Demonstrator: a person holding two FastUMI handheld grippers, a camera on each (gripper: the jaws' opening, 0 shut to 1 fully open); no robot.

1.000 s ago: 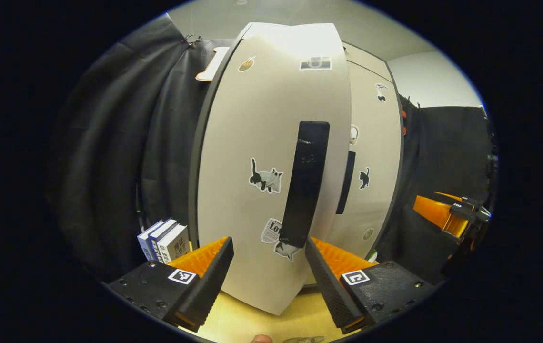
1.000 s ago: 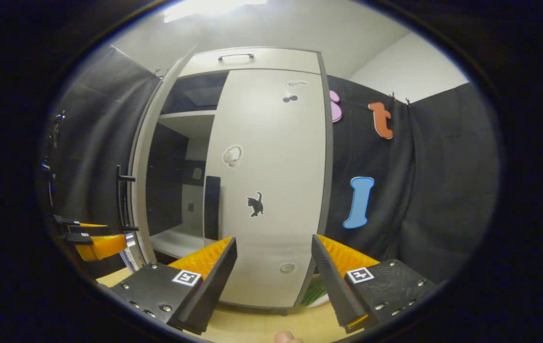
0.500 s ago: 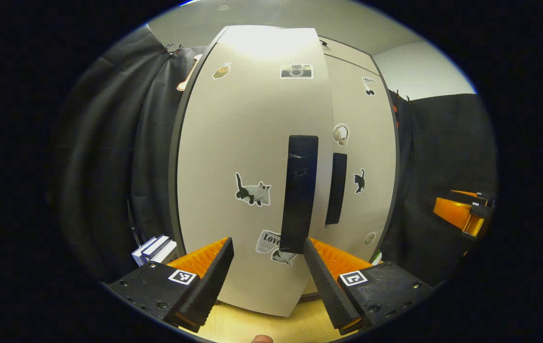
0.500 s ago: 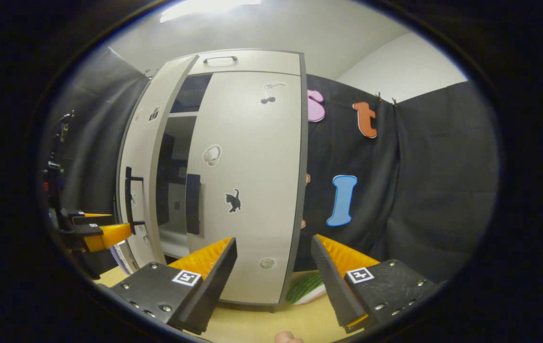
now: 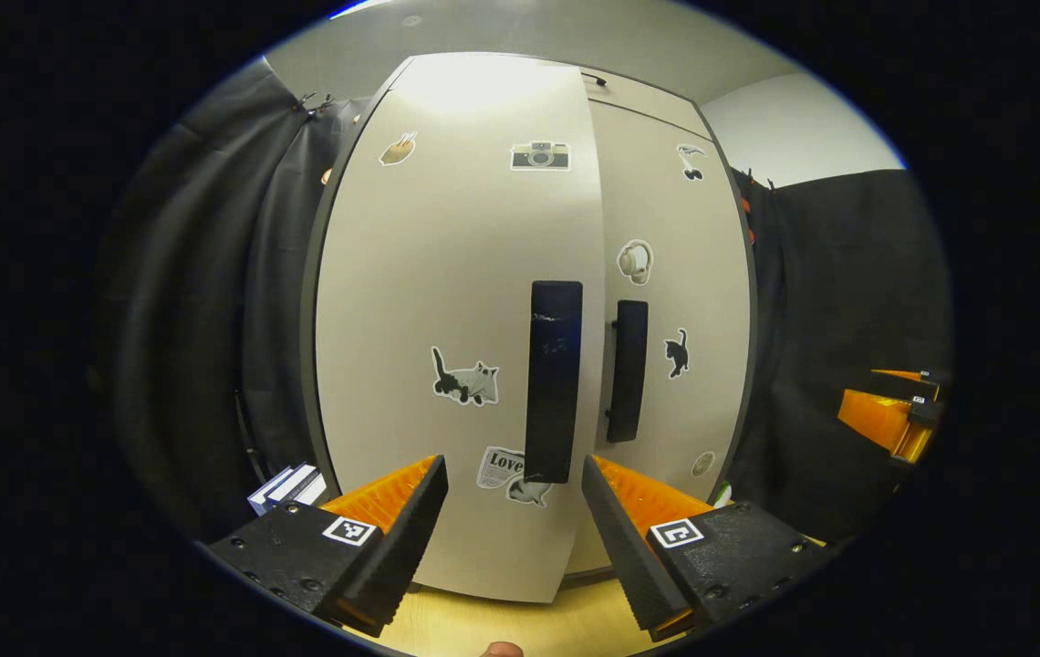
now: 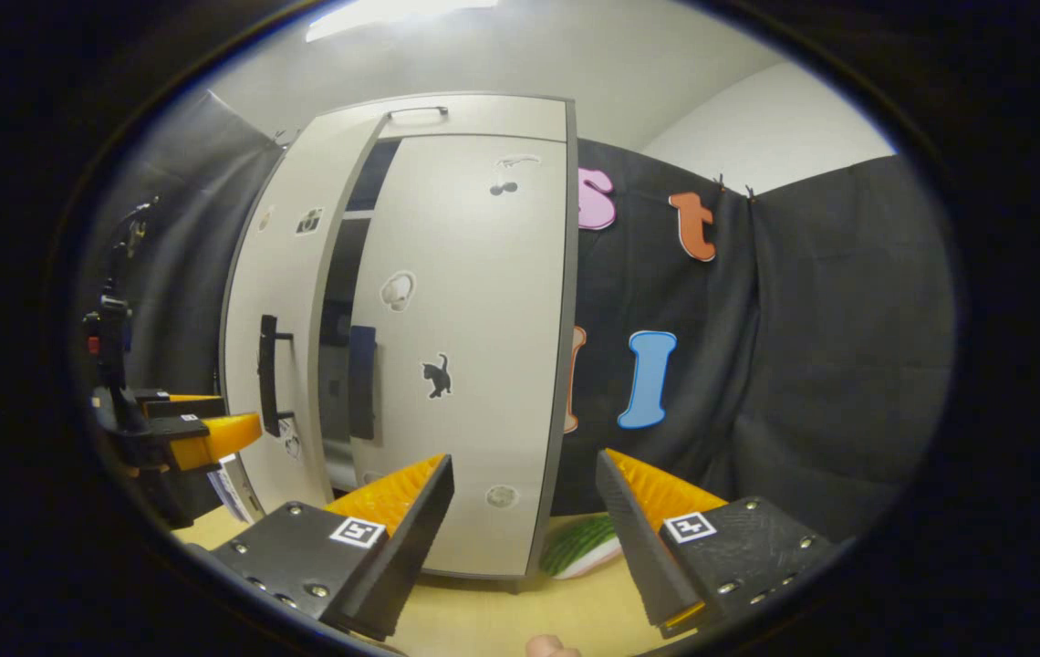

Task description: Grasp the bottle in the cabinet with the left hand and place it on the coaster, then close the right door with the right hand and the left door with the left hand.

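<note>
In the left gripper view, the left tongs (image 5: pixel 513 493) are spread apart and empty, facing the left door (image 5: pixel 456 319) of the cabinet; its handle (image 5: pixel 554 379) stands just above them. The right door (image 5: pixel 680 301) lies flush beside it. In the right gripper view, the right tongs (image 6: pixel 525 497) are released and empty before the right door (image 6: pixel 474 338); the left door (image 6: pixel 278 338) stands slightly ajar. The bottle's place cannot be told.

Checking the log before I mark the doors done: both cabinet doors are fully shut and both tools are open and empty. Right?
Not quite. The left door is not fully shut: the right gripper view shows a dark gap between it and the right door, which looks closed. The rest holds: the left tool and right tool are open and empty.
</note>
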